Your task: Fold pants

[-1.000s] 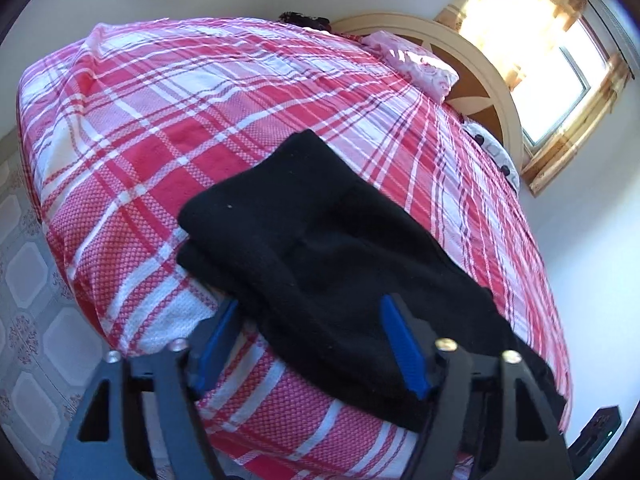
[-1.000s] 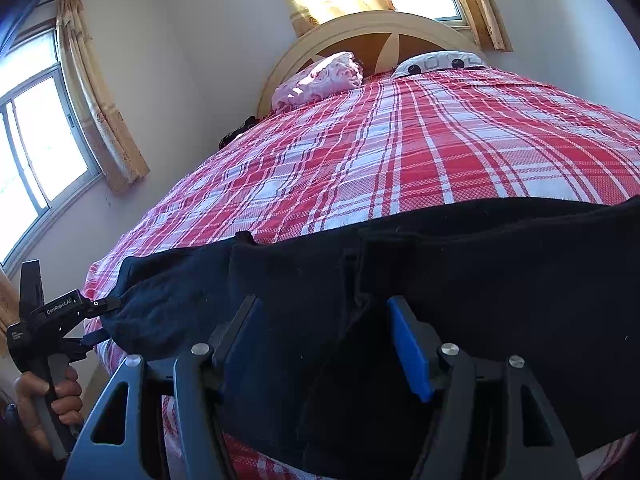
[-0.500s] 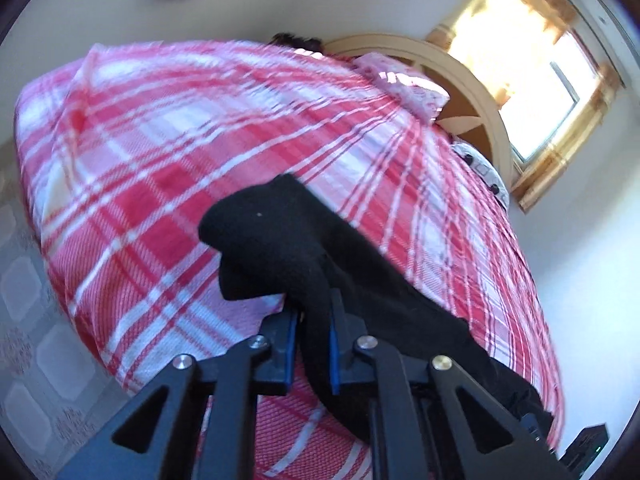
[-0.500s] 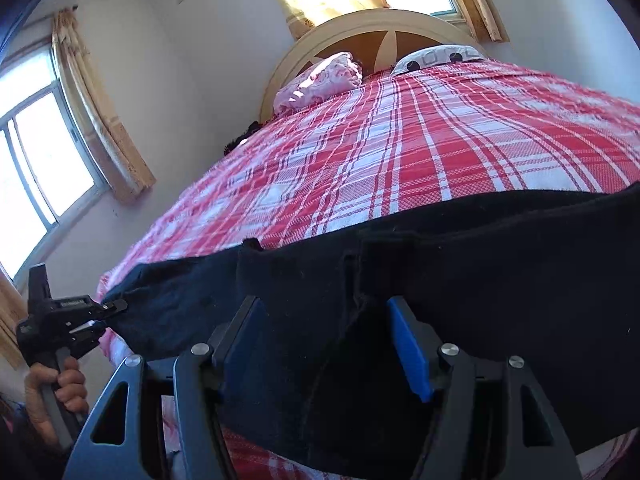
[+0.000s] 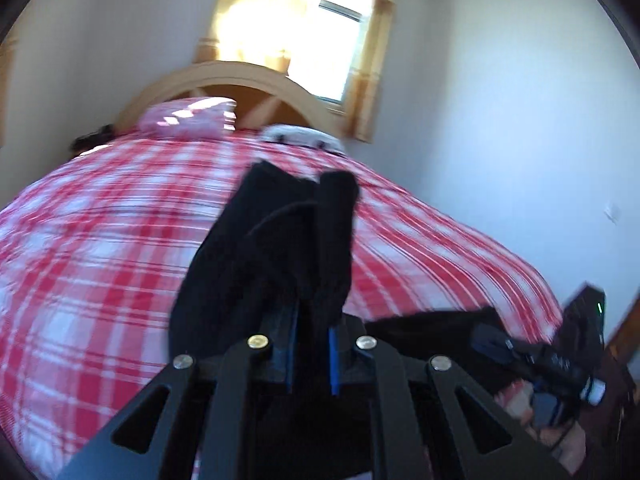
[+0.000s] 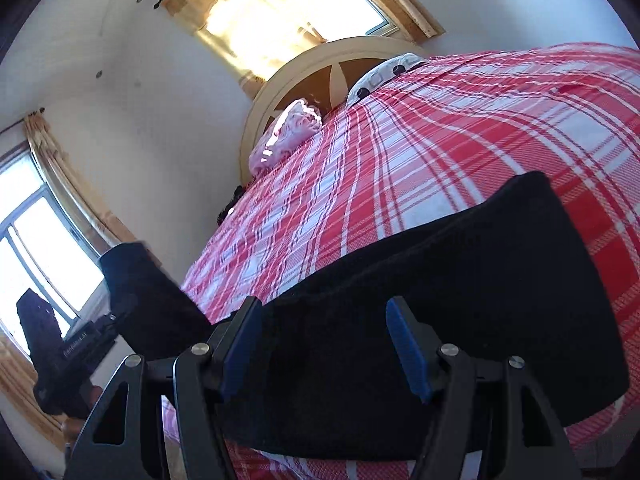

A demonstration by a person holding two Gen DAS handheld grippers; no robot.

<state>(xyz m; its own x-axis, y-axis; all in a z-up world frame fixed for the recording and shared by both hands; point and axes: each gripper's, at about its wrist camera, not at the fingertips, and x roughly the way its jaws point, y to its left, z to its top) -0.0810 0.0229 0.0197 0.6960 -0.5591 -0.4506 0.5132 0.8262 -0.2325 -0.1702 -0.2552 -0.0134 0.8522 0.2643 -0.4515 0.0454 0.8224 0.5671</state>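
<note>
The black pants (image 6: 460,280) lie across the near edge of a bed with a red and white plaid cover (image 6: 460,128). My left gripper (image 5: 312,344) is shut on one end of the pants (image 5: 272,248) and holds that end lifted, so the cloth stands up in front of the camera. In the right wrist view the left gripper (image 6: 92,336) shows at far left with the raised end (image 6: 136,288). My right gripper (image 6: 324,340) is open, its blue pads either side of the pants' near edge. It also shows in the left wrist view (image 5: 532,360).
A pink pillow (image 5: 188,116) and a white spotted pillow (image 5: 300,138) lie by the arched wooden headboard (image 5: 224,80). Windows with yellow curtains (image 6: 280,12) are behind the bed and at left. White walls surround the bed.
My left gripper, which closed on the pants' end half a second ago, has lifted it and swung toward the headboard. The right gripper stays open over the near edge and has tilted.
</note>
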